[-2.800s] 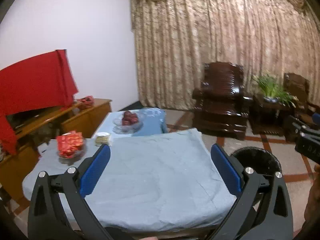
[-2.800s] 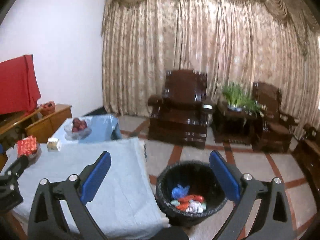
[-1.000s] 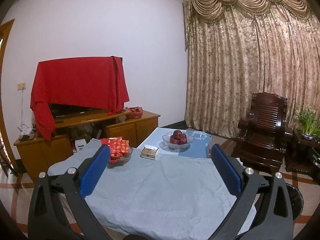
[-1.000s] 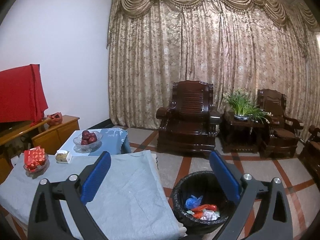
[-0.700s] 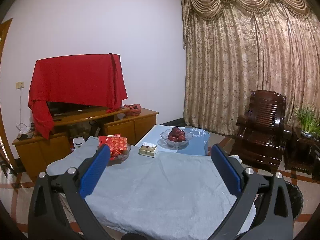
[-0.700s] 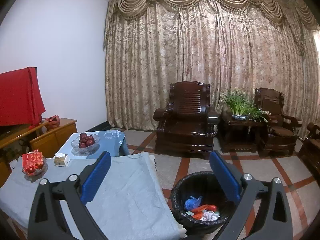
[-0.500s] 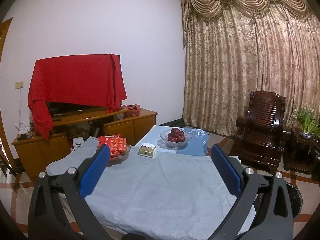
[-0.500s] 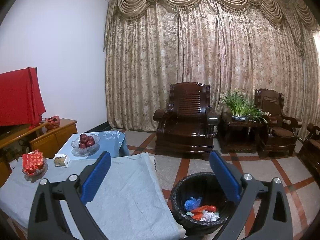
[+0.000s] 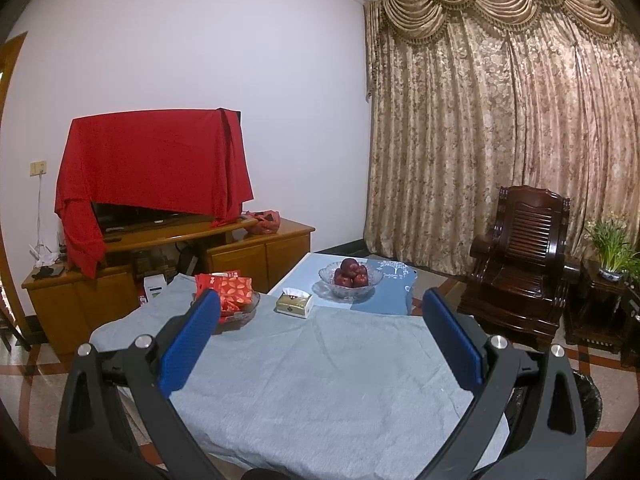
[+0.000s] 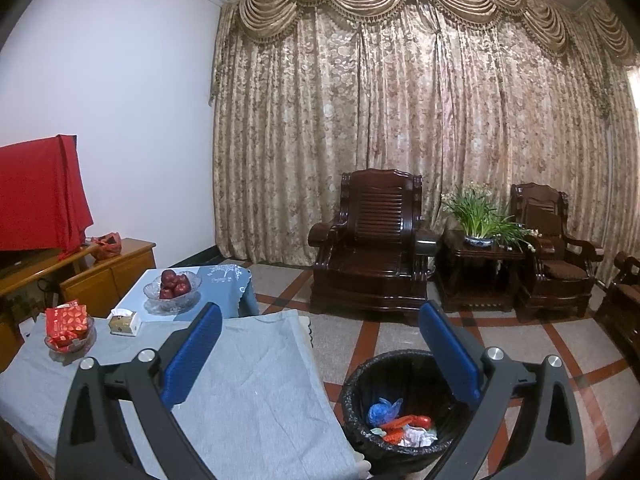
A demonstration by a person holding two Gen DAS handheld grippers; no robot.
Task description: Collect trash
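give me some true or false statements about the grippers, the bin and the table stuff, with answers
1. Both grippers are open and hold nothing. True: left gripper, right gripper.
2. The bin is empty. False: it holds a blue wrapper and red and white scraps.
3. The bin stands on the floor beside the table. True.
4. The apples lie loose on the cloth. False: they sit in a glass bowl.
5. The tissue box sits between the red packets and the apple bowl. True.
6. The right gripper's fingers grip a red packet. False: nothing is between them.
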